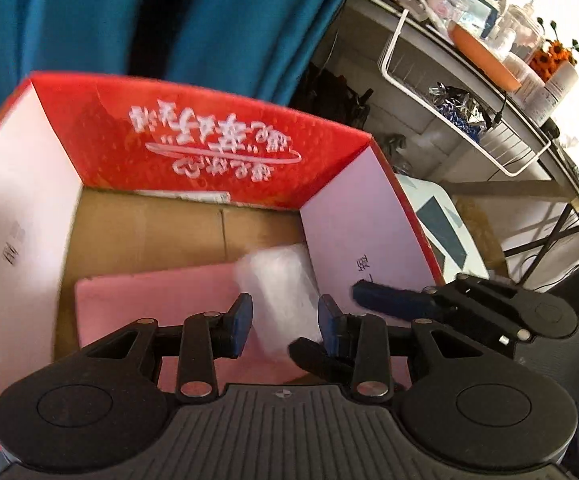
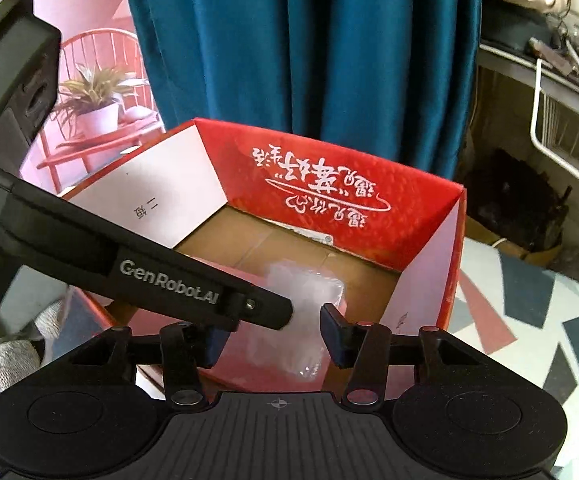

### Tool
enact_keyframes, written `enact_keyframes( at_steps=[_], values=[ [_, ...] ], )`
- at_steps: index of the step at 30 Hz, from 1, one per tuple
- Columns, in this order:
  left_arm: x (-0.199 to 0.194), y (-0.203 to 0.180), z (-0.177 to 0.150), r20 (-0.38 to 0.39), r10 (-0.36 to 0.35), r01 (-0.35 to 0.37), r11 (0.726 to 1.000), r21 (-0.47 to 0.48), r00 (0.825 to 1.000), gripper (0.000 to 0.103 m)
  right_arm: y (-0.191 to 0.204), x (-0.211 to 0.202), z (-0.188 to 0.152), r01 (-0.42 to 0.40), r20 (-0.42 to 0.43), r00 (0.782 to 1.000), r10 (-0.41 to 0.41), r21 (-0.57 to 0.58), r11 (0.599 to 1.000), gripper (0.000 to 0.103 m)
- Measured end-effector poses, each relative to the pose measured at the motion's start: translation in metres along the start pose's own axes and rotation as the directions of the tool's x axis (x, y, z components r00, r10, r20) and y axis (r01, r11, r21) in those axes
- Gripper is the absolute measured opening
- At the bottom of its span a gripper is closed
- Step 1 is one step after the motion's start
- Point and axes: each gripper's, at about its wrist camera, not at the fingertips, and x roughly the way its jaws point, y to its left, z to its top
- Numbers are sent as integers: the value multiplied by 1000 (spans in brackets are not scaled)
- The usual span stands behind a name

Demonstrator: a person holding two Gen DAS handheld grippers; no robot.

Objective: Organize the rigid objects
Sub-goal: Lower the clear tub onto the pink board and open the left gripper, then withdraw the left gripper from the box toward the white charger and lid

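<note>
A red cardboard box [image 1: 217, 148] with white script stands open; it also shows in the right wrist view [image 2: 329, 196]. Inside, a clear plastic-wrapped item [image 1: 281, 292] lies blurred over a flat pink object [image 1: 157, 304] on the brown floor. In the right wrist view the clear item [image 2: 305, 308] lies on the pink object [image 2: 249, 364]. My left gripper [image 1: 285, 322] is open above the box, the clear item between its jaws but not gripped. My right gripper [image 2: 273, 340] is open over the box's near edge. The left gripper's body crosses the right wrist view.
A blue curtain [image 1: 169, 16] hangs behind the box. A cluttered shelf with a white wire basket [image 1: 465, 120] stands at the right. A patterned floor mat [image 2: 549, 308] lies right of the box. A pink plant picture [image 2: 89, 100] is at the left.
</note>
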Motion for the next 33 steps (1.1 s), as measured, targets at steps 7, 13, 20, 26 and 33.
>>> enact_keyframes(
  at_steps=[7, 13, 20, 26, 33],
  values=[
    [-42, -4, -5, 122, 41, -51, 995, 84, 992, 61, 11, -27, 0, 65, 107, 992, -60, -38, 997, 80],
    [-81, -14, -16, 232, 95, -129, 982, 137, 968, 96, 21, -54, -3, 80, 167, 984, -68, -68, 994, 102],
    [-117, -18, -32, 312, 172, -228, 961, 156, 935, 103, 25, -77, -8, 133, 203, 971, -125, -23, 991, 103],
    [-146, -9, -59, 357, 216, -287, 945, 157, 909, 103, 28, -98, -29, 151, 246, 956, -161, 58, 987, 103],
    [-171, 4, -102, 404, 271, -360, 918, 164, 874, 103, 36, -122, -58, 178, 302, 932, -202, 104, 979, 103]
  ],
)
